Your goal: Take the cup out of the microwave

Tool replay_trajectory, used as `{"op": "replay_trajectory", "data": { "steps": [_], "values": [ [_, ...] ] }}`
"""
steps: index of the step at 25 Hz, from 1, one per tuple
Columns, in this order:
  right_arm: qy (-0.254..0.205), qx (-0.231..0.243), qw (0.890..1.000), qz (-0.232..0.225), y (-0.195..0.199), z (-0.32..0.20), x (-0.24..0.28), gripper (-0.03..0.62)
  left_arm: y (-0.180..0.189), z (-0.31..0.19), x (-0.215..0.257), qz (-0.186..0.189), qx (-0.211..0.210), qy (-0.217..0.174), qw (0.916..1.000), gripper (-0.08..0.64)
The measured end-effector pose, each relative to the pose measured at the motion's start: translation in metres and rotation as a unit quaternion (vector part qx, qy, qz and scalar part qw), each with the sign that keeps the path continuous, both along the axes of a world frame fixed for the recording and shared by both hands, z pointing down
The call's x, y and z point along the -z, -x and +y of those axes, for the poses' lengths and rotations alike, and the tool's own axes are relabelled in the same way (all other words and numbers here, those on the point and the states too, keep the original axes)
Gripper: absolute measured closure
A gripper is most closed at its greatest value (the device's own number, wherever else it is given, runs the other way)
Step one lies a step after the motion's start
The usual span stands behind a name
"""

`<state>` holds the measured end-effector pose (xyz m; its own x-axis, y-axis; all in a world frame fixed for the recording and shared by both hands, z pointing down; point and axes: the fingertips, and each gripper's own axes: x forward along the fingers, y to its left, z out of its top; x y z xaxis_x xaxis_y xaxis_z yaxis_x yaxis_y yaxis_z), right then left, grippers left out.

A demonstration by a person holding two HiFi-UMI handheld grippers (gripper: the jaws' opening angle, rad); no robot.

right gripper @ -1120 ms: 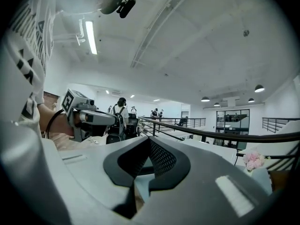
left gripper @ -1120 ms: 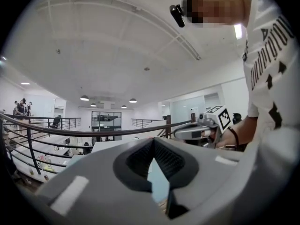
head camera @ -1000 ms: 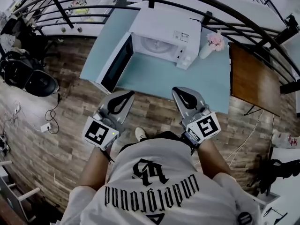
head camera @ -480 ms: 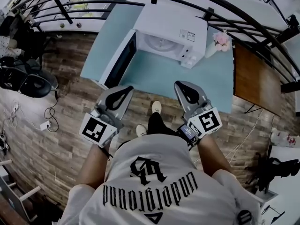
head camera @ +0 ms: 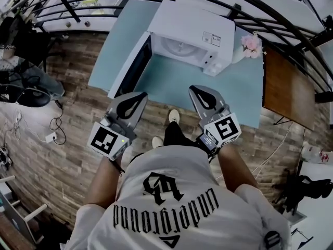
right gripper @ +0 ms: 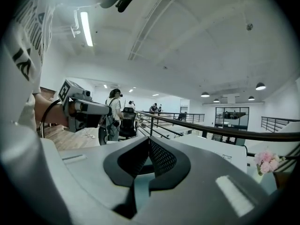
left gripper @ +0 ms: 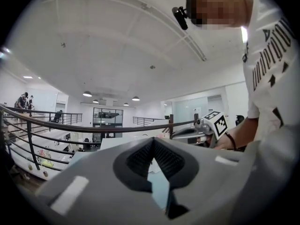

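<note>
The white microwave (head camera: 193, 31) stands on the light blue table (head camera: 171, 82) with its door (head camera: 130, 65) swung open to the left. Inside the cavity I see a pale round shape (head camera: 178, 47); I cannot tell the cup apart from the turntable. My left gripper (head camera: 141, 94) is shut and empty, just short of the table's front edge below the open door. My right gripper (head camera: 193, 89), also shut and empty, sits beside it with its tip over the table's front edge. In the left gripper view the jaw tips (left gripper: 152, 140) meet; in the right gripper view (right gripper: 149, 138) likewise.
A vase of pink flowers (head camera: 251, 44) stands right of the microwave. A brown table (head camera: 289, 90) adjoins on the right. A black railing (head camera: 260, 14) runs behind the tables. Bags (head camera: 26, 90) and cables (head camera: 52, 134) lie on the wooden floor to the left.
Both grippers have advanced toward the table and microwave, still shut. The person has stepped forward; a shoe now shows between the grippers.
</note>
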<state>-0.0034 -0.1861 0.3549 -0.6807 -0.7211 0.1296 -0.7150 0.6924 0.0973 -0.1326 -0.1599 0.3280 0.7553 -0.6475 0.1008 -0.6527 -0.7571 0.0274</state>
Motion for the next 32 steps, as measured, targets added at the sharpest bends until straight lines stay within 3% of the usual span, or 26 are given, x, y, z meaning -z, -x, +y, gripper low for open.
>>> {"op": "replay_trajectory", "data": {
  "steps": [15, 32],
  "values": [
    [0.043, 0.016, 0.999, -0.008, -0.004, -0.097, -0.054, 0.584, -0.024, -0.101, -0.031, -0.004, 0.012, 0.017, 0.9998, 0.511],
    [0.104, -0.011, 0.994, -0.026, -0.02, -0.183, -0.16, 0.495, -0.075, -0.179, -0.104, -0.02, -0.019, 0.053, 0.9982, 0.511]
  ]
}}
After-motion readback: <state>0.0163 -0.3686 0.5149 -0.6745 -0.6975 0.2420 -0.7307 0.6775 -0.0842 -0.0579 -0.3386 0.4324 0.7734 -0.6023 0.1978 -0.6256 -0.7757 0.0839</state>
